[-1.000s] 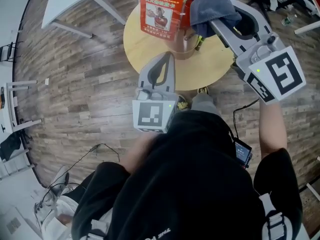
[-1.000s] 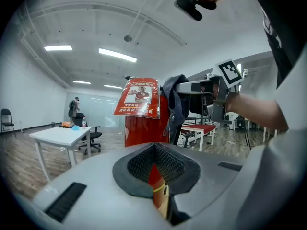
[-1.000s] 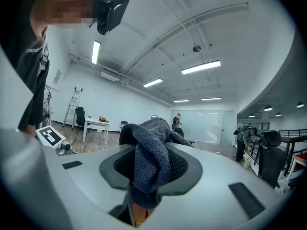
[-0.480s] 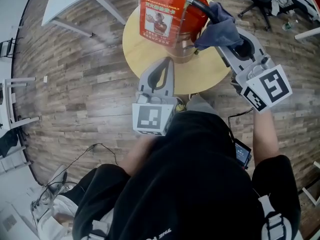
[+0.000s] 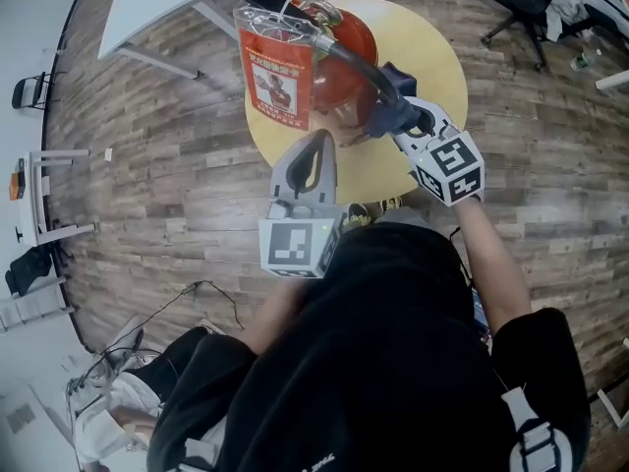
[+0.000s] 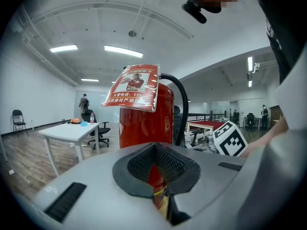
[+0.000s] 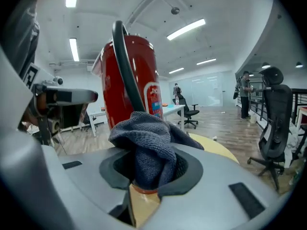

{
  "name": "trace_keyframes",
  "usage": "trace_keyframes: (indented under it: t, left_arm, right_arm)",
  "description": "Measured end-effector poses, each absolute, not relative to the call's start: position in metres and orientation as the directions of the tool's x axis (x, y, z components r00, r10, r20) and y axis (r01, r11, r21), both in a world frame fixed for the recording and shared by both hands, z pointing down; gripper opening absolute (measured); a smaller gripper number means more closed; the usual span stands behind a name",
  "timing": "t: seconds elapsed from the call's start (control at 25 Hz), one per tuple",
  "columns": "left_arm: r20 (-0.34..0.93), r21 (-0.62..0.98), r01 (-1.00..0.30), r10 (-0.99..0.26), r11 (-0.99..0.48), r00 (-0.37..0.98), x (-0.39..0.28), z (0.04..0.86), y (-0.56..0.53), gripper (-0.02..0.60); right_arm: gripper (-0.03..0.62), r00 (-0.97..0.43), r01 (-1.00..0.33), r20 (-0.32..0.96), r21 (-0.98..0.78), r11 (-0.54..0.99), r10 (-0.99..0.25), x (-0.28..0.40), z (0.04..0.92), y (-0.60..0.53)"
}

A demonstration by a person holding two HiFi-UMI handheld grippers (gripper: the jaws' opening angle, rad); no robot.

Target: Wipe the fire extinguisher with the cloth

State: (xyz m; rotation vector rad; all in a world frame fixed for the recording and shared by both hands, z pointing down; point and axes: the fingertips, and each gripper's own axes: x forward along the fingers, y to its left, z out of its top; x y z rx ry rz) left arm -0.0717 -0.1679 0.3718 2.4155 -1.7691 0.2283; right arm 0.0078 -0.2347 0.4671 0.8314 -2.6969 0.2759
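Mid-wipe: your right tool [image 5: 393, 121] grips the grey-blue terry cloth [image 7: 144, 150] beside the red cylindrical fire extinguisher [image 5: 339, 52]; sweep upward next.

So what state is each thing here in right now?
fire extinguisher: upright on the round table, tag hanging from its top.
cloth: bunched, clamped in the right gripper, low beside the extinguisher.
right gripper: shut on the cloth.
left gripper: shut, holding nothing, apart from the extinguisher.
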Motion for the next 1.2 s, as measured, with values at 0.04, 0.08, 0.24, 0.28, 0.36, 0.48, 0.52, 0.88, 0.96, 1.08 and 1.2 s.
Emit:
trace_keyframes:
  t: [0.04, 0.08, 0.24, 0.28, 0.36, 0.48, 0.52, 0.88, 0.96, 1.08, 1.2]
  left_arm:
    - [0.209, 0.017, -0.956, -0.934, -0.292, 0.289, -0.07, 0.37, -0.167, 0.015]
    - [0.215, 0.01, -0.959, -0.936, -0.285, 0.28, -0.068, 0.369, -0.166, 0.015]
    - [0.231, -0.012, -0.966, -0.94, -0.259, 0.25, -0.063, 0.37, -0.163, 0.015]
    - [0.236, -0.01, -0.968, -0.941, -0.252, 0.243, -0.062, 0.372, -0.162, 0.015]
    - [0.246, -0.005, -0.972, -0.942, -0.236, 0.228, -0.06, 0.377, -0.161, 0.015]
    - [0.243, -0.013, -0.975, -0.947, -0.22, 0.21, -0.058, 0.379, -0.162, 0.015]
    - [0.237, -0.015, -0.976, -0.949, -0.216, 0.206, -0.057, 0.379, -0.162, 0.015]
    - [0.207, -0.021, -0.982, -0.962, -0.188, 0.18, -0.055, 0.37, -0.164, 0.015]
    - [0.206, -0.024, -0.983, -0.963, -0.183, 0.174, -0.057, 0.371, -0.162, 0.015]
    - [0.212, -0.021, -0.984, -0.963, -0.175, 0.167, -0.058, 0.374, -0.159, 0.015]
    - [0.213, -0.019, -0.984, -0.963, -0.174, 0.167, -0.058, 0.374, -0.156, 0.015]
  right_arm:
    - [0.115, -0.78, -0.572, 0.365, -0.088, 0.815, -0.508, 0.01, 0.477, -0.234]
    - [0.115, -0.779, -0.566, 0.38, -0.083, 0.82, -0.498, 0.011, 0.485, -0.233]
    - [0.115, -0.825, -0.51, 0.326, -0.074, 0.857, -0.463, 0.009, 0.499, -0.232]
    - [0.115, -0.833, -0.502, 0.307, -0.071, 0.862, -0.46, 0.009, 0.5, -0.232]
    - [0.116, -0.843, -0.494, 0.287, -0.077, 0.866, -0.455, 0.009, 0.501, -0.232]
    - [0.117, -0.854, -0.474, 0.289, -0.09, 0.876, -0.433, 0.009, 0.492, -0.23]
    - [0.115, -0.866, -0.456, 0.273, -0.089, 0.886, -0.419, 0.01, 0.48, -0.227]
    - [0.111, -0.976, -0.172, -0.14, 0.008, 0.985, -0.169, 0.022, 0.262, -0.191]
    - [0.106, -0.969, -0.174, -0.188, 0.056, 0.983, -0.16, 0.022, 0.227, -0.196]
    - [0.106, -0.98, -0.178, -0.125, 0.203, 0.963, -0.155, 0.007, 0.219, -0.2]
    - [0.101, -0.984, -0.156, -0.118, 0.18, 0.971, -0.136, 0.006, 0.232, -0.192]
